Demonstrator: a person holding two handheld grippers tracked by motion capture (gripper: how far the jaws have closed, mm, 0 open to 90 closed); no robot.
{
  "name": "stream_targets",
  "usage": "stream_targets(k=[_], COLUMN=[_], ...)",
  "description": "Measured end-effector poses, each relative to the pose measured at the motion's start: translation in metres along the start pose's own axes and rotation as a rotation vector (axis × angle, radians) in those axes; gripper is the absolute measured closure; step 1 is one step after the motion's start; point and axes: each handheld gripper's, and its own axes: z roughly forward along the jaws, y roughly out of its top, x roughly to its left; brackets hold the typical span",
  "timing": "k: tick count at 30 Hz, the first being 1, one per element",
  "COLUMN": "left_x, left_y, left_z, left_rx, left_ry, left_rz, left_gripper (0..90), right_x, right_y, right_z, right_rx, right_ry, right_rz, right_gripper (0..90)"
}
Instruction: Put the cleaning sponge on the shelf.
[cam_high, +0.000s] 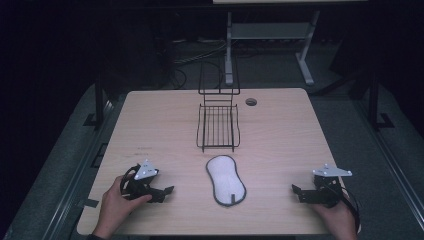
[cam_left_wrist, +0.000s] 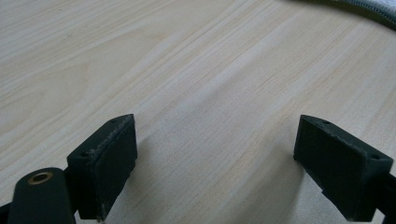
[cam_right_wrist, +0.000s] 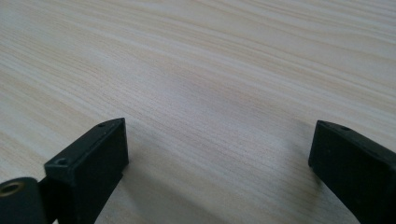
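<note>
I have both grippers resting low on the table (cam_high: 280, 125), and by my reading nothing has been started yet. My left gripper (cam_high: 167, 191) sits in the lower left of the high view, its jaws spread wide with nothing but bare wood between them; in the left gripper view the two black pads (cam_left_wrist: 109, 158) stand well apart, and the grey edge of the pad-shaped cloth (cam_left_wrist: 373, 9) just shows in the upper right corner. My right gripper (cam_high: 296, 192) is in the lower right of the high view, jaws likewise wide apart and empty, with plain wood grain ahead of it in the right gripper view.

The cloth (cam_high: 226, 179) lies flat at lower centre of the high view, between the two grippers and touching neither, its loop end toward the near edge. The wire rack (cam_high: 218, 127) stands above it in the frame, near the middle of the table, apart from the cloth and with nothing in it.

So, as I judge it, all the work is left: reaching in, gripping the cloth, lifting it and carrying it to the rack.
</note>
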Motion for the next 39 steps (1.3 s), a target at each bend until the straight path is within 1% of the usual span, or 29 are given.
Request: stream_targets(k=[8,9,10,13,14,15,16,17,19,20,22,23,24,27,28,32,33,34,37,39], left_x=[0.000,0.000,0.000,0.000,0.000,0.000,0.000,0.000,0.000,0.000,0.000,0.000,0.000,0.000,0.000,0.000,0.000,0.000,0.000,0.000], left_y=[0.000,0.000,0.000,0.000,0.000,0.000,0.000,0.000,0.000,0.000,0.000,0.000,0.000,0.000,0.000,0.000,0.000,0.000,0.000,0.000], left_z=[0.000,0.000,0.000,0.000,0.000,0.000,0.000,0.000,0.000,0.000,0.000,0.000,0.000,0.000,0.000,0.000,0.000,0.000,0.000,0.000], left_rx=[0.001,0.001,0.000,0.001,0.001,0.001,0.001,0.001,0.001,0.001,0.001,0.001,0.001,0.001,0.001,0.001,0.001,0.001,0.001,0.001], left_ry=[0.000,0.000,0.000,0.000,0.000,0.000,0.000,0.000,0.000,0.000,0.000,0.000,0.000,0.000,0.000,0.000,0.000,-0.001,0.000,0.000], left_rz=[0.001,0.000,0.000,0.000,0.000,0.000,0.000,0.000,0.000,0.000,0.001,0.001,0.001,0.000,0.000,0.000,0.000,0.000,0.001,0.000], left_gripper=[12.6,12.6,12.6,12.6,12.6,12.6,12.6,12.6,12.6,12.6,12.6,12.6,12.6,12.6,12.6,12.6,12.6,12.6,12.6,12.6], right_x=[0.000,0.000,0.000,0.000,0.001,0.001,0.003,0.003,0.005,0.006,0.008,0.008,0.011,0.016,0.019,0.025,0.025,0.028,0.030,0.034], right_y=[0.000,0.001,0.002,0.004,0.007,0.007,0.010,0.012,0.015,0.017,0.021,0.021,0.026,0.031,0.032,0.040,0.040,0.044,0.047,0.051], right_z=[0.000,-0.001,-0.002,-0.005,-0.009,-0.009,-0.012,-0.014,-0.017,-0.017,-0.018,-0.018,-0.017,-0.014,-0.014,-0.012,-0.012,-0.009,-0.008,-0.007], right_rx=[0.001,0.006,0.012,0.011,0.009,0.009,-0.005,-0.008,-0.023,-0.025,-0.031,-0.031,-0.030,-0.016,-0.015,-0.007,-0.007,-0.009,-0.011,-0.016], right_ry=[0.002,0.004,0.007,0.020,0.014,0.014,0.013,0.019,0.039,0.055,0.084,0.084,0.110,0.139,0.147,0.180,0.180,0.197,0.210,0.227], right_rz=[-0.001,-0.003,-0.006,-0.011,-0.013,-0.013,-0.011,-0.012,-0.019,-0.023,-0.034,-0.034,-0.051,-0.072,-0.077,-0.086,-0.086,-0.097,-0.099,-0.109], right_gripper=[5.0,7.8,13.6,16.3,23.2,23.2,26.8,32.4,42.4,50.1,62.8,62.8,73.4,86.9,89.3,89.5,89.5,89.5,89.5,89.5])
